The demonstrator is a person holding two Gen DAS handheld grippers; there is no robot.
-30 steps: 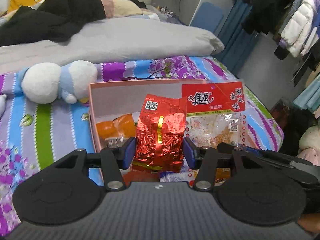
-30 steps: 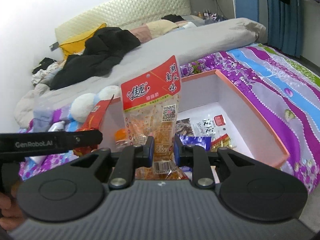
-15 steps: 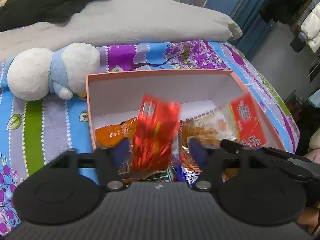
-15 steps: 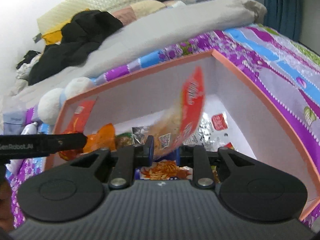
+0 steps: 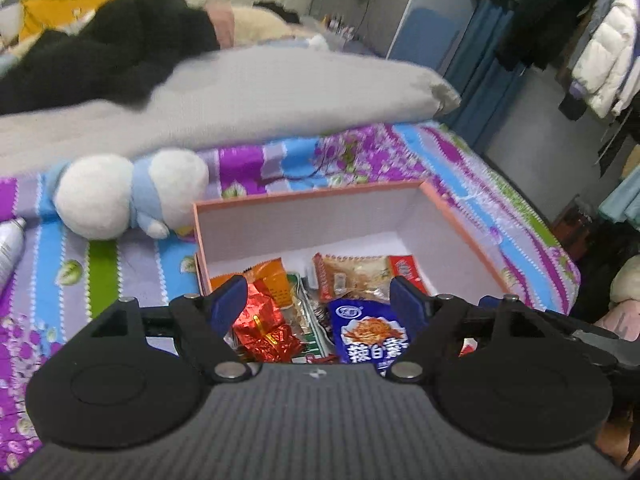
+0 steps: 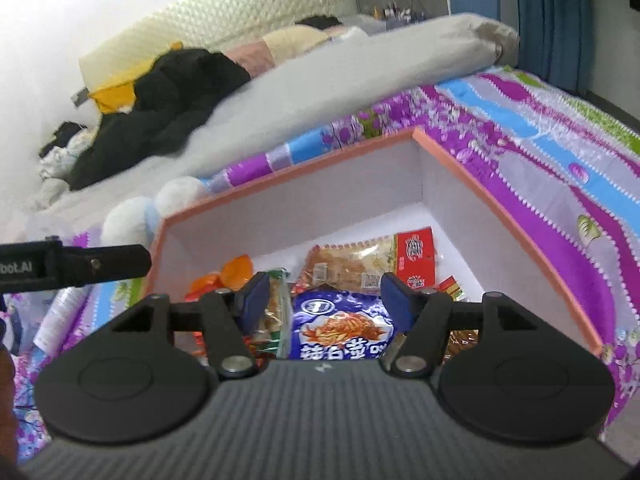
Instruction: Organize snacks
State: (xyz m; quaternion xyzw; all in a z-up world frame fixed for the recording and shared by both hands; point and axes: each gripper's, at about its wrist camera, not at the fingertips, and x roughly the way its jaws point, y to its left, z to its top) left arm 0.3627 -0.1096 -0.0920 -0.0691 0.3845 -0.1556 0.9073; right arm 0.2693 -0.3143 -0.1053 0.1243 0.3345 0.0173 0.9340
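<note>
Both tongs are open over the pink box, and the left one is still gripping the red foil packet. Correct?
Not quite. The left tongs are open and hold nothing: in the left wrist view the red foil packet lies loose in the pink box. The right tongs are open too.

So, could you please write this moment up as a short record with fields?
setting: pink box on a flowered bedspread
left claw: open, holding nothing, over the box
right claw: open, holding nothing, over the box
in box: red foil packet, blue noodle packet, clear packet with red header, orange packet
beside box: white and blue plush toy
</note>
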